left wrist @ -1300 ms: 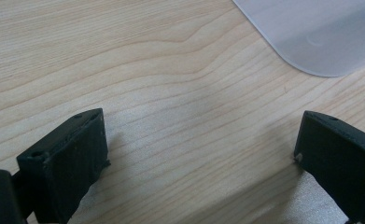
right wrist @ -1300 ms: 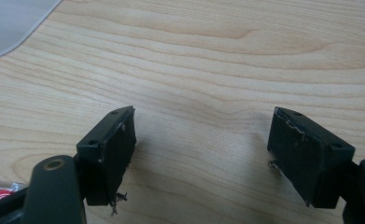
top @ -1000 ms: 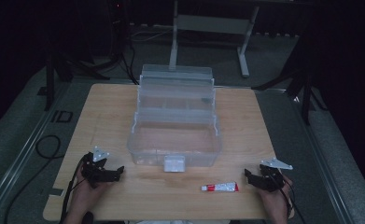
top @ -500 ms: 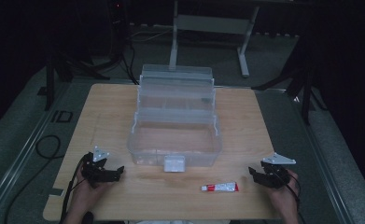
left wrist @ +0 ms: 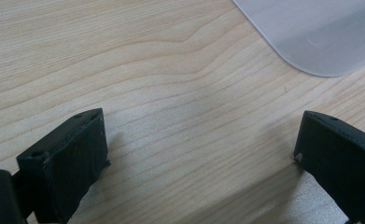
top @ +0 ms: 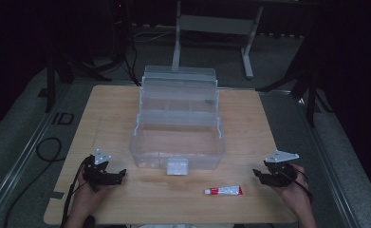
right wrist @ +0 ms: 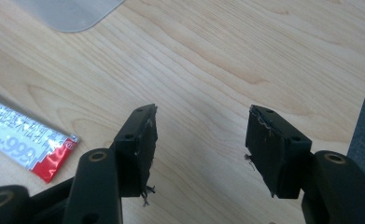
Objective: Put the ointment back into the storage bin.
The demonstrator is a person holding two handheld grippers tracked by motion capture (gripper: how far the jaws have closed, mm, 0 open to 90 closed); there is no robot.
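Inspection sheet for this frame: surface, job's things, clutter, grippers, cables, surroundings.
Surface: wooden table, bare around the items.
Job's things: clear plastic box, open, tiered trays raised, looks empty; red and white tube lying flat in front of it.
Clutter: nothing seen.
Grippers: left gripper and right gripper both open, holding nothing, low over the table.
Cables: black cable looped on the floor, left.
Surroundings: dark room, metal stand behind.

A light wood table (top: 102,114) held a clear plastic box (top: 177,142) in the middle, lid up. A small red & white tube (top: 224,191) lay near the front edge, just right of the box.
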